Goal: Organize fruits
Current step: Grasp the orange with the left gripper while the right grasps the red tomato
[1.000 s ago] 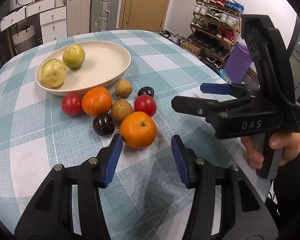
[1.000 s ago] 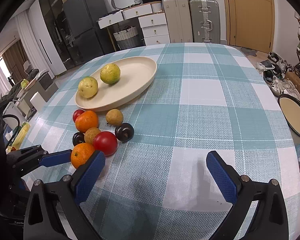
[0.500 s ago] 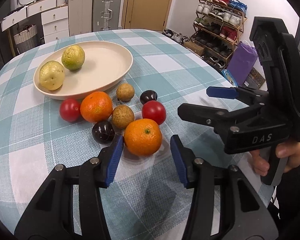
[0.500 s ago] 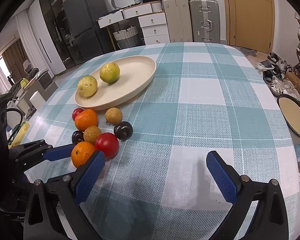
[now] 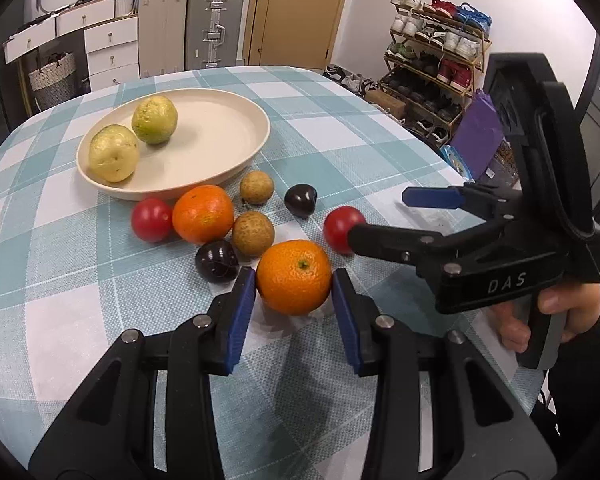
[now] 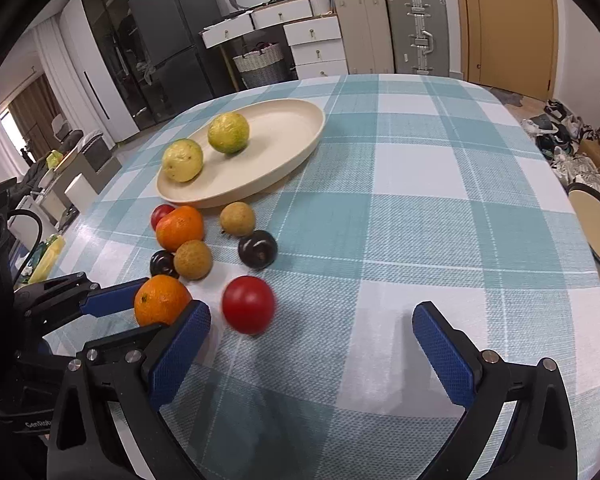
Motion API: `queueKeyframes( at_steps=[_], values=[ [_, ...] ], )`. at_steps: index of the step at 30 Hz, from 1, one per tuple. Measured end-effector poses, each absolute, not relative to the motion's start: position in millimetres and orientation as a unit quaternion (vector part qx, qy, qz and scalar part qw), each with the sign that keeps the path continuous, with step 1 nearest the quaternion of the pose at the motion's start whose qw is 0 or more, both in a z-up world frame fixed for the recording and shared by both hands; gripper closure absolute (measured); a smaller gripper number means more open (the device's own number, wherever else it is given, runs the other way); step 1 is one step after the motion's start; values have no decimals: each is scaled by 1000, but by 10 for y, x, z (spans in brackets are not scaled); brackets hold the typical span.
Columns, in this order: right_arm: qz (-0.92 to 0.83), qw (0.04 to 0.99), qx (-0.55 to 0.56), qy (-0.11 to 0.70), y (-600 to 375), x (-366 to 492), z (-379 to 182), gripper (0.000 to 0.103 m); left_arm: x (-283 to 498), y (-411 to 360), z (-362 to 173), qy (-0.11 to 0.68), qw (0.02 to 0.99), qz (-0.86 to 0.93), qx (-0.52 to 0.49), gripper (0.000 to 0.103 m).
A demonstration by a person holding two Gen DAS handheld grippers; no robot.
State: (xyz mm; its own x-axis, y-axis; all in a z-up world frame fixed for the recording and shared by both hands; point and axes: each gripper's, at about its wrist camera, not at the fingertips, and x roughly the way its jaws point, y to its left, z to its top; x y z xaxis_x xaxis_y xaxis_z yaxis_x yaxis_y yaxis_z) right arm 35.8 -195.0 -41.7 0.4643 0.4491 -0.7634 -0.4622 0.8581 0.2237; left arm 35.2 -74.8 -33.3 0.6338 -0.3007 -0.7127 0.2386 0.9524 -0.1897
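A cream plate holds two yellow-green fruits. In front of it on the checked cloth lie loose fruits: an orange, a red tomato, two tan round fruits, two dark plums. My left gripper has its blue pads on both sides of a near orange that rests on the cloth. My right gripper is wide open and empty; a red tomato lies just ahead of it.
The table is round with a teal and white checked cloth. A shoe rack and purple bag stand on the right, off the table. Drawers and suitcases are at the back. A round stool is at the right edge.
My left gripper moved forward and closed its pads around the near orange. The red tomato beside it rolled away to the right, toward the right gripper.
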Motion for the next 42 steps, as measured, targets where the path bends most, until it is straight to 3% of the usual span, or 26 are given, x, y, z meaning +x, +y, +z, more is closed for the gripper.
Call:
queueKeyframes(
  at_steps=[8,11,21,32,38,42],
  values=[
    [282,851,-18,442,-1851,355,-441,3,299,-601,-281,391,909,-136,-56,67],
    [285,853,-28,437,-1806,365,-425,24,277,-557,-255,385,911,-135,-62,67],
    [316,843,-33,435,-1676,287,-396,50,262,-445,-208,377,915,-125,-71,67],
    [318,843,-44,432,-1622,253,-404,60,274,-355,-162,368,919,-115,-81,67],
    [312,844,-55,432,-1600,234,-407,71,278,-336,-150,365,920,-113,-84,67],
    [312,845,-56,431,-1599,228,-407,71,281,-316,-132,363,922,-110,-85,67]
  ],
)
